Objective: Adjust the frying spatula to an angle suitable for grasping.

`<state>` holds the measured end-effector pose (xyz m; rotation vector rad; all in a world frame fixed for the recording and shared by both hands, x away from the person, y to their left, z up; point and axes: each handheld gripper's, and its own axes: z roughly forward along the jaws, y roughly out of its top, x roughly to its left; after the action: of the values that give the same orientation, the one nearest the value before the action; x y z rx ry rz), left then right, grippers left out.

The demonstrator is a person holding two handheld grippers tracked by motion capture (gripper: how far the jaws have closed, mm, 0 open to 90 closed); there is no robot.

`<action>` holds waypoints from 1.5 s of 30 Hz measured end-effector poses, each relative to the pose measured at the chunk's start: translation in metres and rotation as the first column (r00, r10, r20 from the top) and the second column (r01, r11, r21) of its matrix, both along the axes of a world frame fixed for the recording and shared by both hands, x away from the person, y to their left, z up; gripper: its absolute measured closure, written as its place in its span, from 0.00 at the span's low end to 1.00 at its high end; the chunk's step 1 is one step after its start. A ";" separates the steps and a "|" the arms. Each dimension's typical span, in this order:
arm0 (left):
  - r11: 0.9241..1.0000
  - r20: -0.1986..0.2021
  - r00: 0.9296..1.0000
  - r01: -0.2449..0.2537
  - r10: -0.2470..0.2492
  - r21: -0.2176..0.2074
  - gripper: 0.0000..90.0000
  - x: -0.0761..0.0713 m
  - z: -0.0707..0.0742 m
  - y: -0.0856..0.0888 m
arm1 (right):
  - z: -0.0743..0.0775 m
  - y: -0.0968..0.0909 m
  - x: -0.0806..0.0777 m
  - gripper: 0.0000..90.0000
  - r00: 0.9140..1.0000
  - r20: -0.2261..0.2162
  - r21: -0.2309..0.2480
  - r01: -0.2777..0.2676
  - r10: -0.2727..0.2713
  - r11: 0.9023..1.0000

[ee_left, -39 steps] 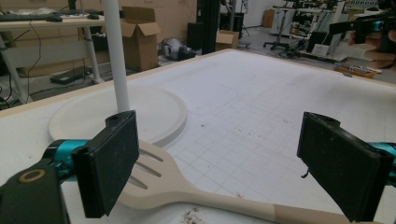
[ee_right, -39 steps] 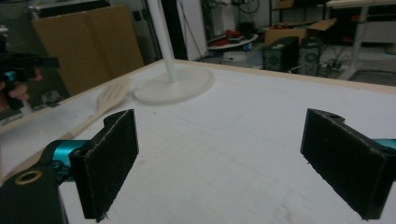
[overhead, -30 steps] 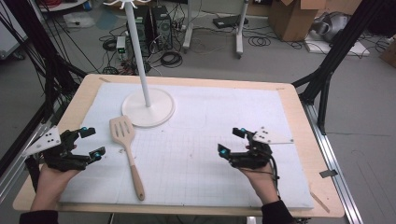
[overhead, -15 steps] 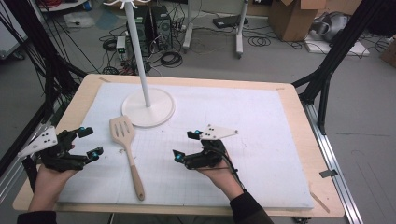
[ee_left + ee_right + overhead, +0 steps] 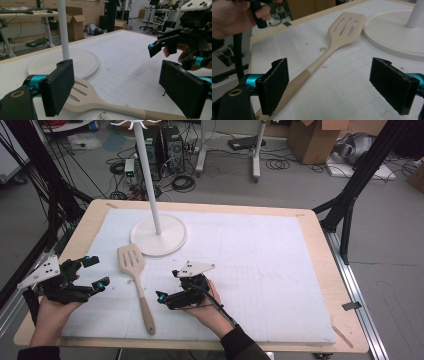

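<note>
- One wooden spatula (image 5: 135, 282) lies flat on the white mat (image 5: 260, 270) of the table (image 5: 315, 235), slotted blade toward the far side, handle running back toward the person.
- Blade sits just beside the round base of the white stand (image 5: 159, 236); whether they touch, cannot tell.
- Right tongs (image 5: 167, 285) sit just right of the spatula handle, low over the mat, jaws wide apart and having just been closing slightly; nothing gripped. In the right gripper view the handle passes by the left jaw, pads not pressing on it.
- Left tongs (image 5: 97, 272) rest near the left table edge, left of the spatula, jaws wide open, holding nothing.
</note>
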<state>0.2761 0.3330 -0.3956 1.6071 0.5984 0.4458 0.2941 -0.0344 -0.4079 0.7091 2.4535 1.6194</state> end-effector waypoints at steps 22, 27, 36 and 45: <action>1.000 0.004 1.000 -0.005 0.005 -0.003 0.15 -0.002 0.001 0.003 | -0.021 0.068 -0.008 0.26 0.997 -0.073 -0.168 -0.048 0.036 0.985; 1.000 0.004 1.000 -0.008 0.008 -0.005 0.15 -0.002 0.000 0.004 | -0.030 0.079 -0.011 0.36 0.995 -0.098 -0.224 -0.035 0.013 0.974; 1.000 0.001 1.000 -0.011 0.011 -0.004 0.15 -0.002 0.000 0.004 | -0.036 0.089 -0.018 0.53 0.995 -0.094 -0.295 -0.012 -0.017 0.956; 1.000 0.007 1.000 -0.013 0.013 -0.002 0.15 -0.004 0.001 0.004 | -0.031 0.085 -0.012 0.66 0.977 -0.208 -0.266 -0.012 -0.045 0.964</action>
<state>0.2724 0.3371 -0.3947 1.6000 0.6039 0.4602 0.2820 0.0508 -0.4392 0.8963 2.7329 1.2276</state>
